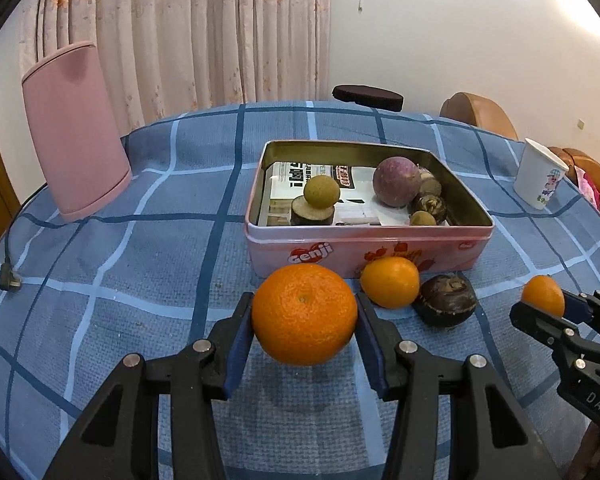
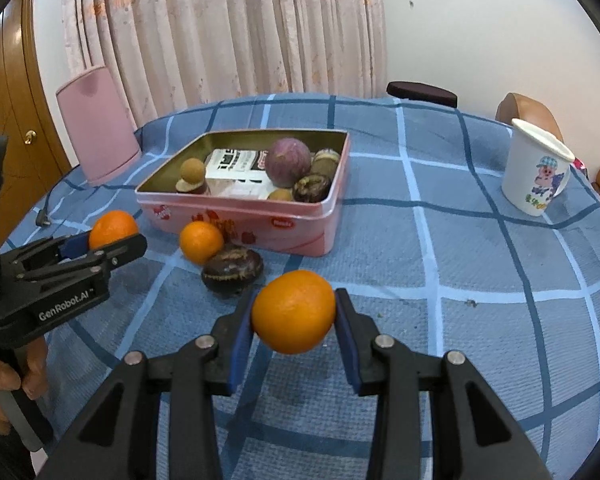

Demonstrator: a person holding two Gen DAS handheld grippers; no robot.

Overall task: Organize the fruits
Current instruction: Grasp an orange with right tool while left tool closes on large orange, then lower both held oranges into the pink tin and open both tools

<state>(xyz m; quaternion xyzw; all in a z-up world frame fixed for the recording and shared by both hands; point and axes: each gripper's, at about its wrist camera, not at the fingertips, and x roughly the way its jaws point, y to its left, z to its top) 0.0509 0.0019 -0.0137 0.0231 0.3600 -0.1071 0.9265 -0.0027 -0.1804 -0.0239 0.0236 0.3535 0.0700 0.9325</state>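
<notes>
Risk, first item: both oranges ride on two small contact patches of rind, so a tilt or jolt of your wrist could roll either one out, and from this height it would bounce on the surface (image 2: 480,248) toward the edge. Risk, second item: the tin (image 1: 364,248) is already crowded on its right side with a purple fruit (image 1: 396,182) and dark ones beside it; dropping rather than lowering could knock those about, or land your orange on the card lying in the bottom and send it rolling. Risk, third item: a loose orange (image 1: 390,282) and a dark fruit (image 1: 446,300) sit on the surface just in front of the tin wall, between your two claws; a low approach could sweep them aside. Risk, fourth item: your claws are near each other and both head, as I judge it, for the same tin, so they could collide over it. Left claw (image 1: 305,320): spread about as wide as a large orange (image 1: 305,314), pads pinching it at its sides, lifted clear of the surface with its shadow below. Right claw (image 2: 294,322): spread a little less, pinching a smaller orange (image 2: 294,312) the same way, also held off the surface. Neither orange is in the tin yet; both hang short of its near wall. White cup (image 2: 536,168): well apart at the right, out of the path.
</notes>
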